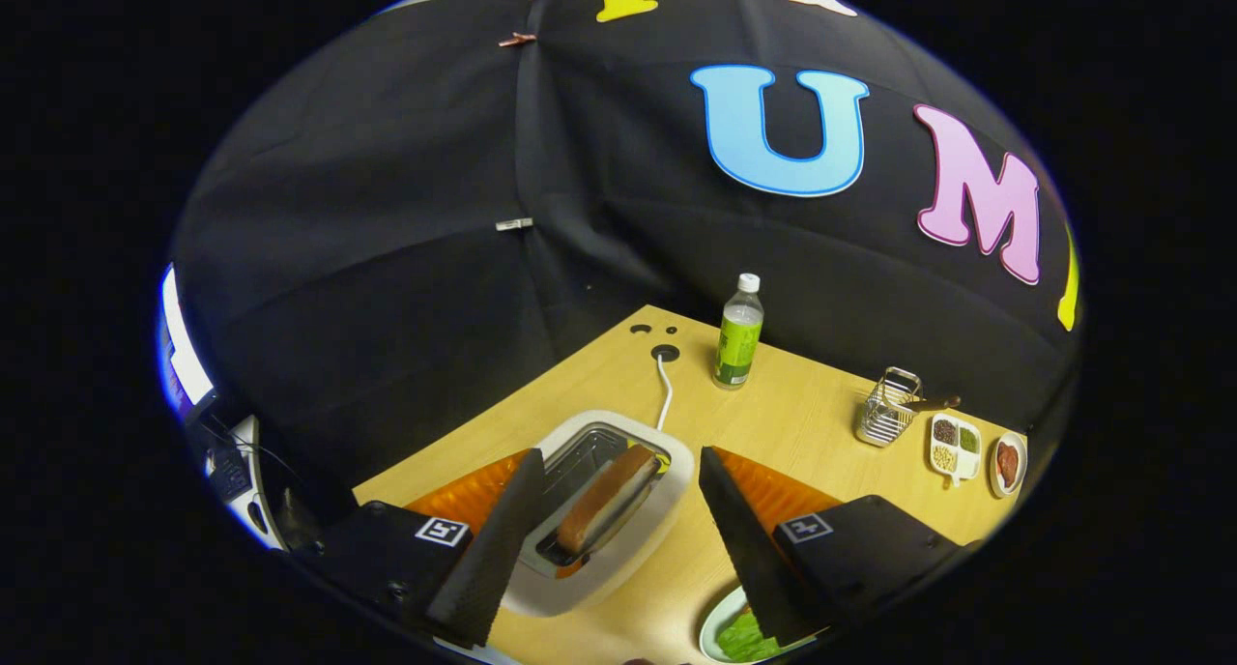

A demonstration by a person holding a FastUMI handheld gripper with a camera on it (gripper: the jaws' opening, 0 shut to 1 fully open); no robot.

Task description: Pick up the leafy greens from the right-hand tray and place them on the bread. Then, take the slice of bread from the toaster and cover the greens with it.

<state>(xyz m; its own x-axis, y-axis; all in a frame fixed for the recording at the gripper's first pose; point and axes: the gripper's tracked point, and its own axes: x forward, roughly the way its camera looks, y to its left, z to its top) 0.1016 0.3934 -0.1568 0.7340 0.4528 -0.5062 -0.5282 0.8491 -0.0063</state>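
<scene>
Between the fingers: a toaster (pixel 618 510) is seen on the table (pixel 802 423), with a slice of bread (pixel 607 499) standing up out of its slot.
Gripper (pixel 623 477): the fingers are spread wide apart and nothing is held; the toaster lies in the gap, touched by neither finger.
Fingers: one finger (pixel 498 539) is placed beside the toaster's left side, the other at its right, apart from it.
Greens (pixel 746 638): they are seen on a pale tray (pixel 713 628) just beside the right finger's base, partly hidden by that finger.
Cord (pixel 665 394): a white lead is run from the toaster's far end to a dark hole in the table.
Bottle (pixel 738 332): it is stood upright beyond the toaster, near the table's far edge.
Wire basket (pixel 887 409): it is set well to the right of the bottle.
Dishes: a divided dish (pixel 954 447) of small portions is placed just beside the basket, with a small plate (pixel 1007 464) next to it.
</scene>
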